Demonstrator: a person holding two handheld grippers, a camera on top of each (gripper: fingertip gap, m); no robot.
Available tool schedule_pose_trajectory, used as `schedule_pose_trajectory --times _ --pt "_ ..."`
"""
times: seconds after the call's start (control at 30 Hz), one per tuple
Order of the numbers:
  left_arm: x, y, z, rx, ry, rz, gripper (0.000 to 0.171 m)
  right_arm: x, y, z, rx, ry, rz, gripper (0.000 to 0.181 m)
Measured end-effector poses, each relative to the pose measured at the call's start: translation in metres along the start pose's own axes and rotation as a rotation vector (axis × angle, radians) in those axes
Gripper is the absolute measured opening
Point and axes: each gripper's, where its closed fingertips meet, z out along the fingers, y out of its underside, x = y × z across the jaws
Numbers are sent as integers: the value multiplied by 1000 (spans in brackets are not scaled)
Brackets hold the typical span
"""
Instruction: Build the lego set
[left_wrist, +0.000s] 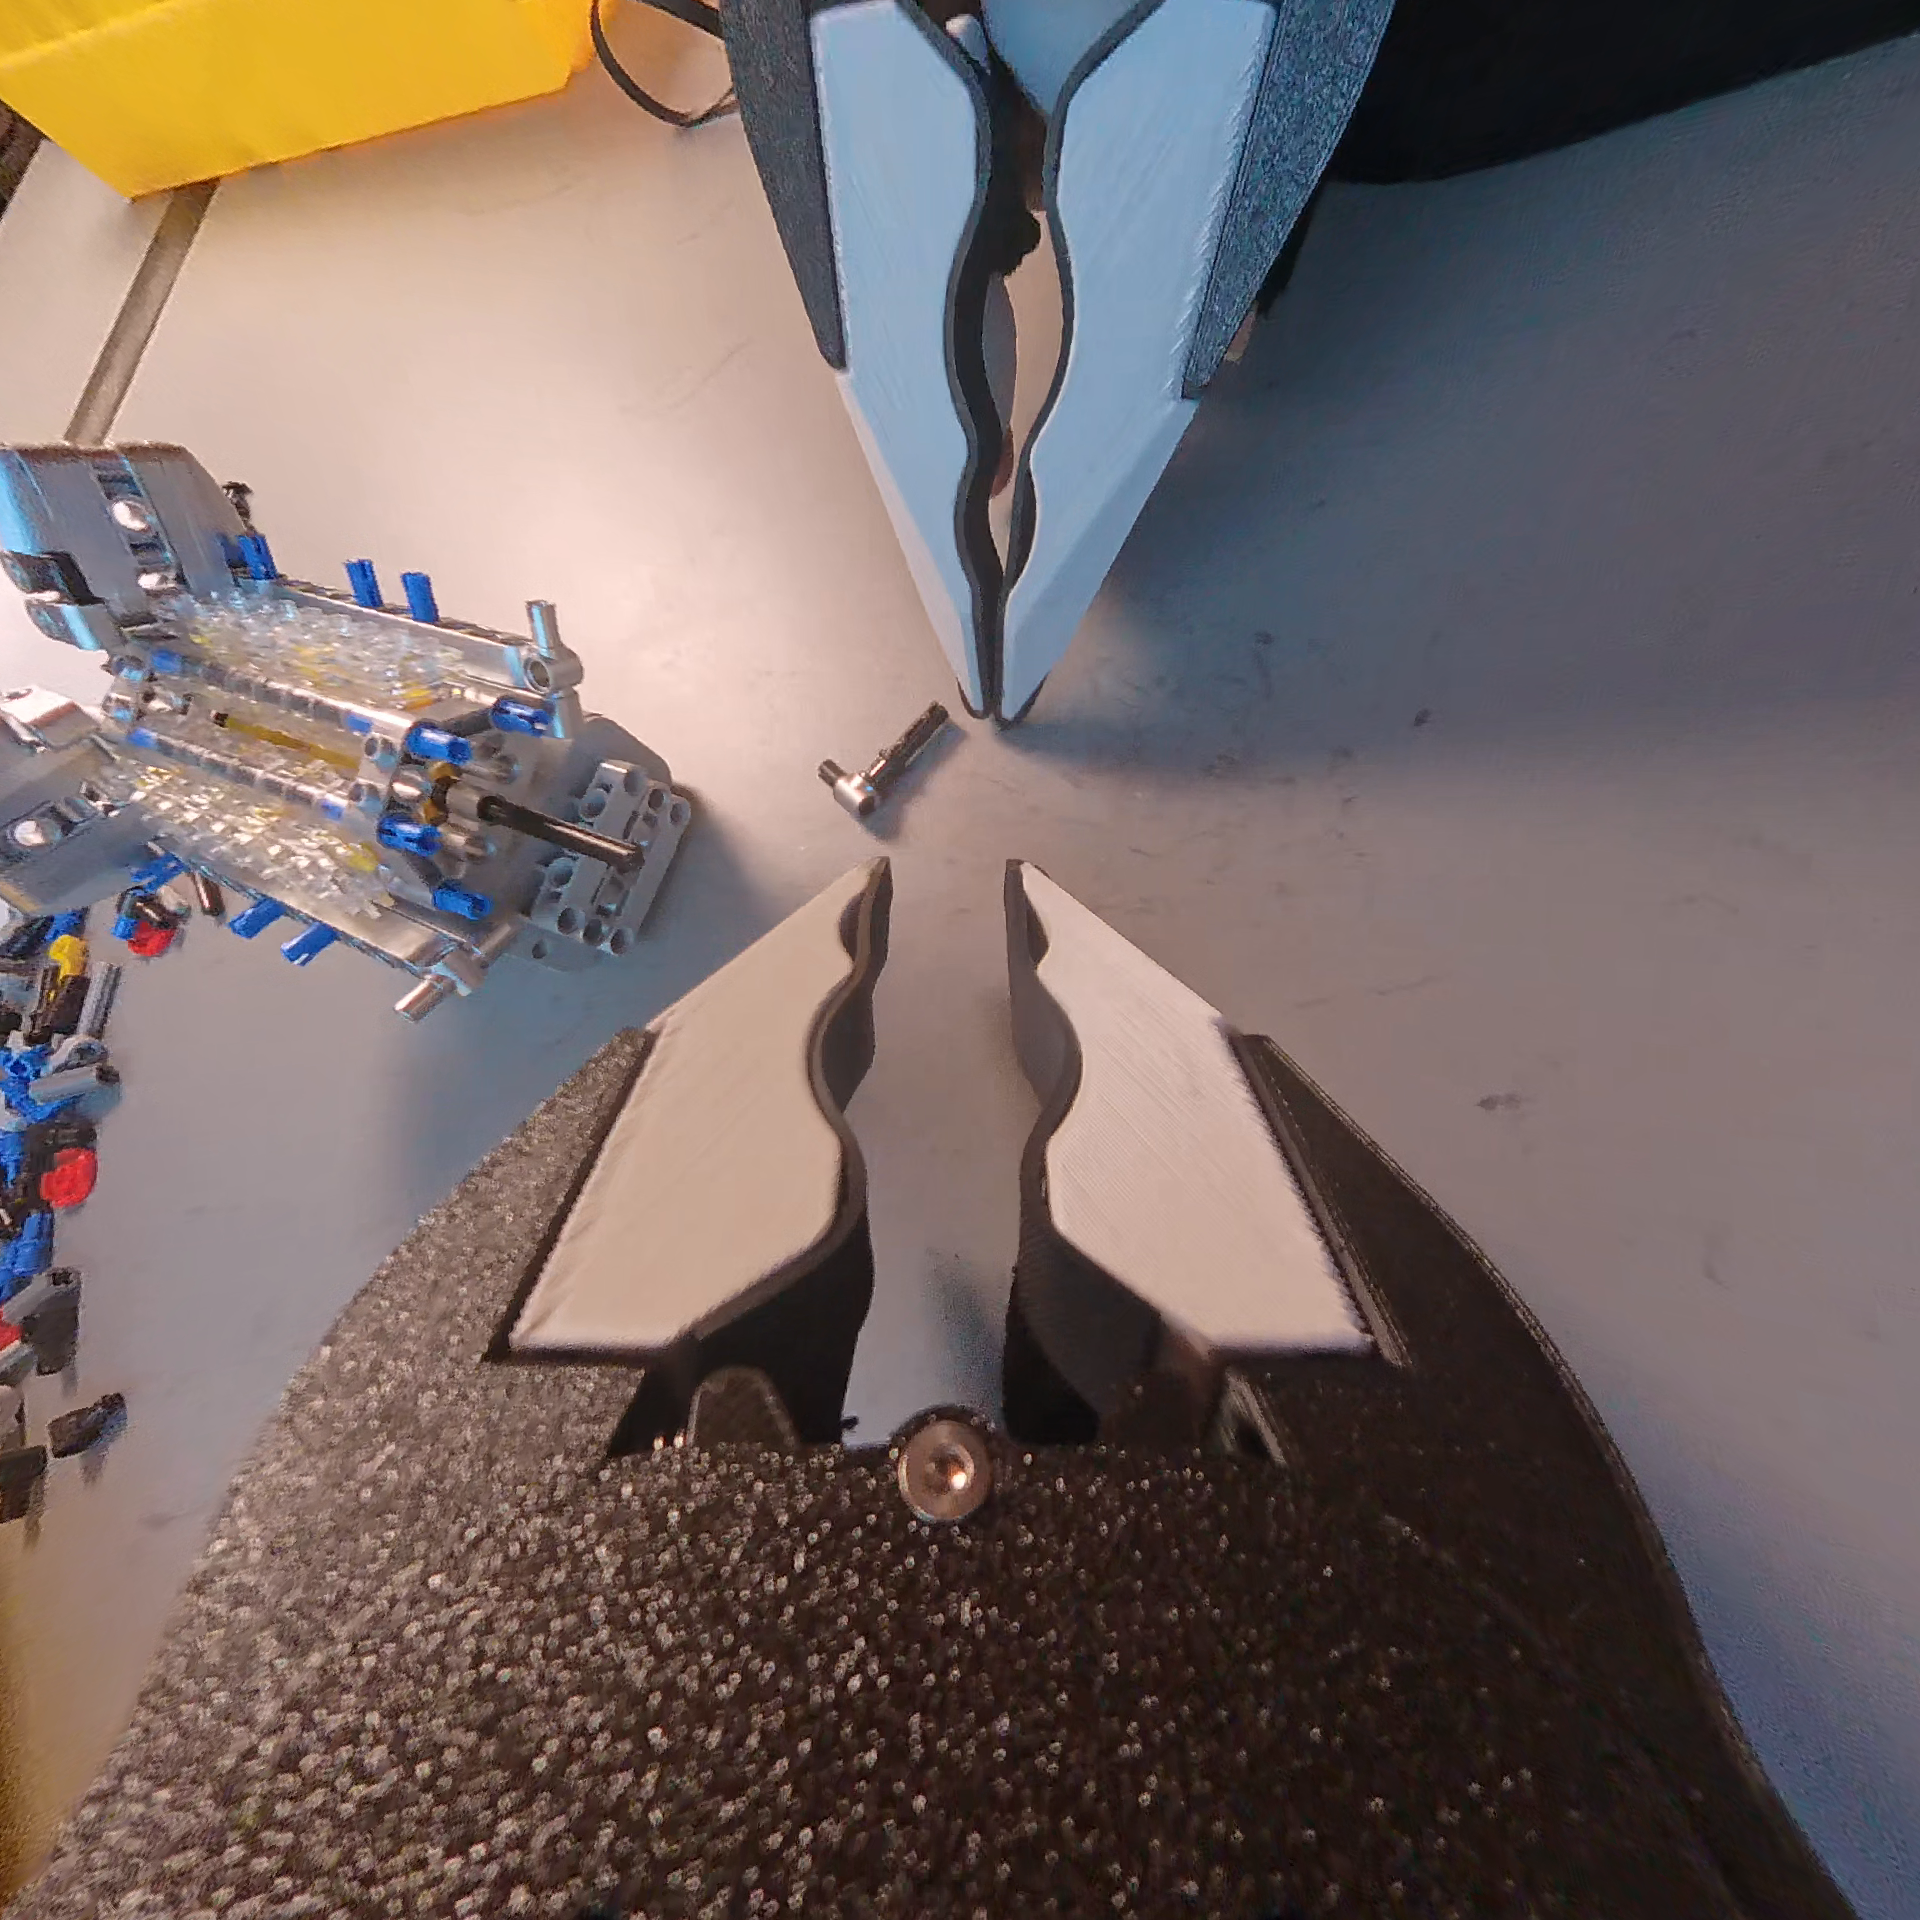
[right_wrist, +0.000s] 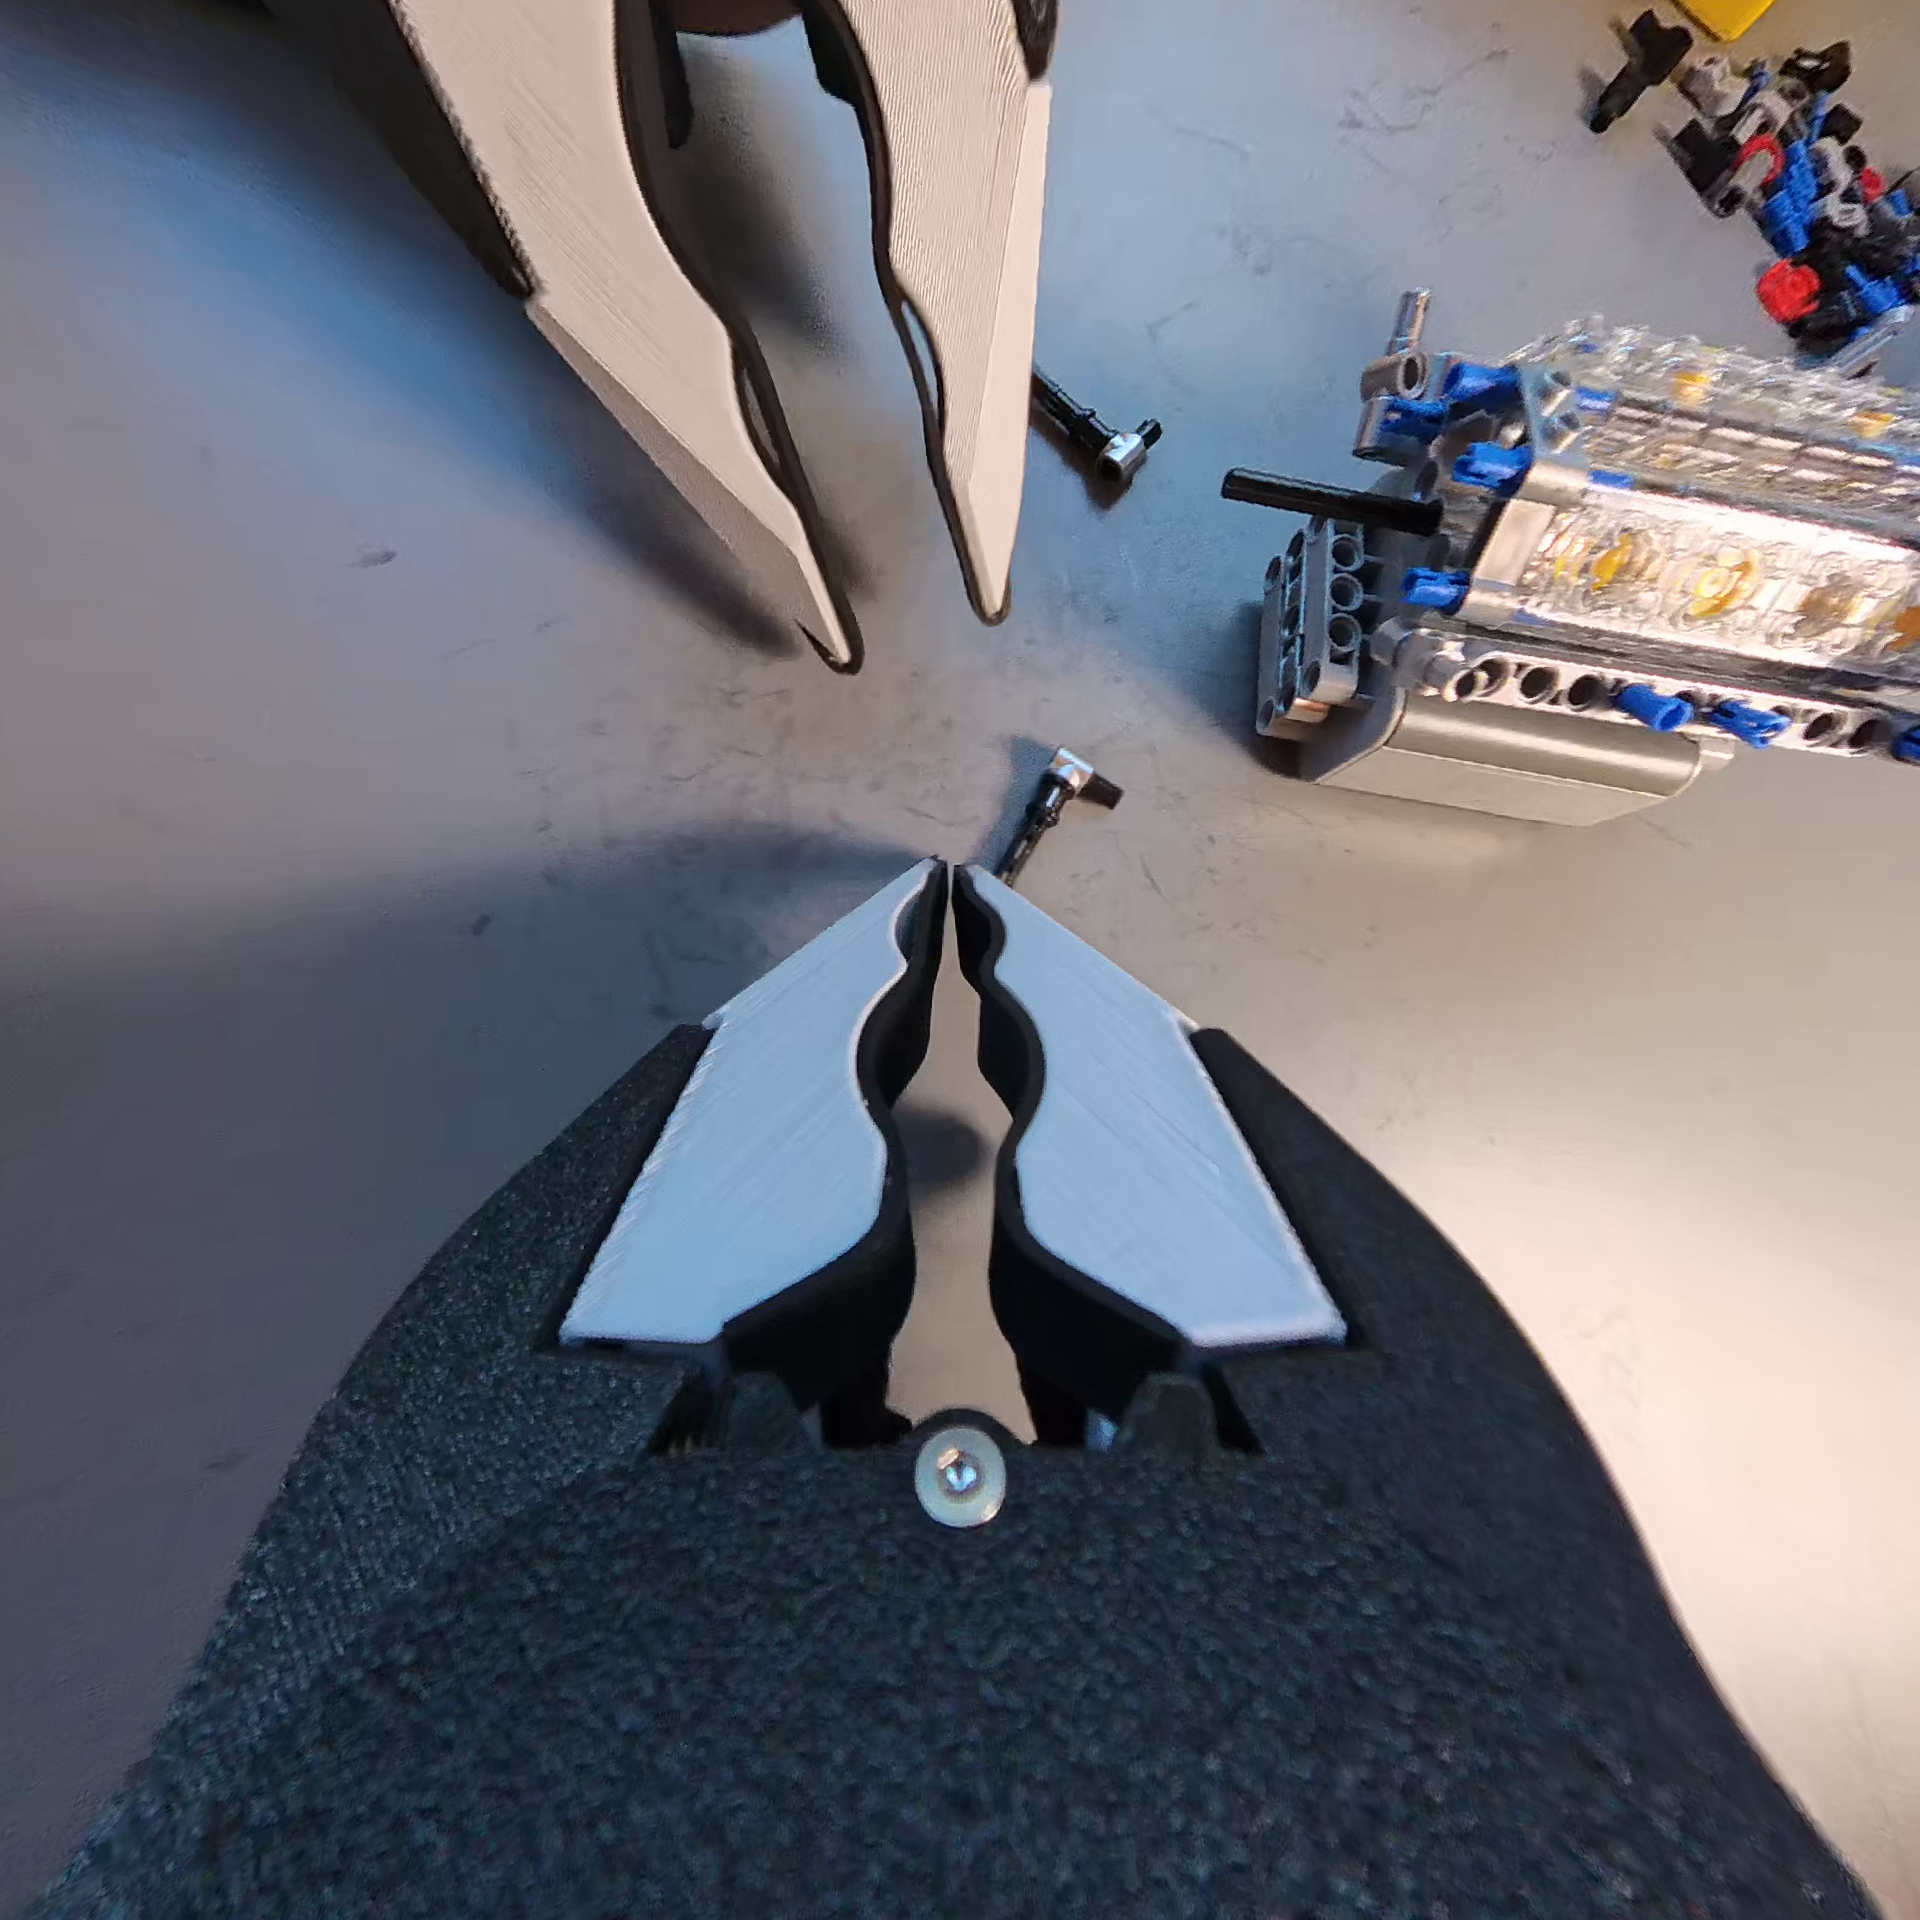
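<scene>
In the left wrist view my left gripper (left_wrist: 945, 868) is open with nothing between its pads, low over the grey table (left_wrist: 1455, 727). My right gripper (left_wrist: 987, 712) faces it from above, fingers shut tip to tip. A small black axle with a grey elbow connector (left_wrist: 883, 758) lies flat on the table just beside the right gripper's tips, outside its pads. In the right wrist view my right gripper (right_wrist: 948, 868) is shut, and the same axle piece (right_wrist: 1060, 800) lies just right of its tips. My left gripper (right_wrist: 914, 629) is open there. A second like piece (right_wrist: 1096, 426) lies beside its finger.
A grey, clear and blue brick-built assembly (left_wrist: 343, 769) with a black axle sticking out lies to the left; it also shows in the right wrist view (right_wrist: 1621, 582). Loose small bricks (left_wrist: 52, 1091) (right_wrist: 1797, 177) lie past it. A yellow bin (left_wrist: 291, 73) and a black cable (left_wrist: 644, 83) lie at the far edge. Left tips to right tips: about 5 cm.
</scene>
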Motion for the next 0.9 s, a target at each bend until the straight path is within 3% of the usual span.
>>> schedule_pose_trajectory --times 0.2,0.37,0.67,0.77,0.9 --pt "-6 3 1 -10 -17 -24 19 16 -9 1 50 50 73 22" --pt "-9 5 2 -7 -19 -53 18 12 -2 10 5 21 92 4" --pt "-14 -4 -3 73 3 -184 18 13 -5 8 23 63 41 4" --pt "-22 -11 -8 135 6 -273 19 17 -18 1 93 99 20 4" --pt "-38 -33 -25 323 31 -467 23 27 -57 -29 330 235 -61 4"
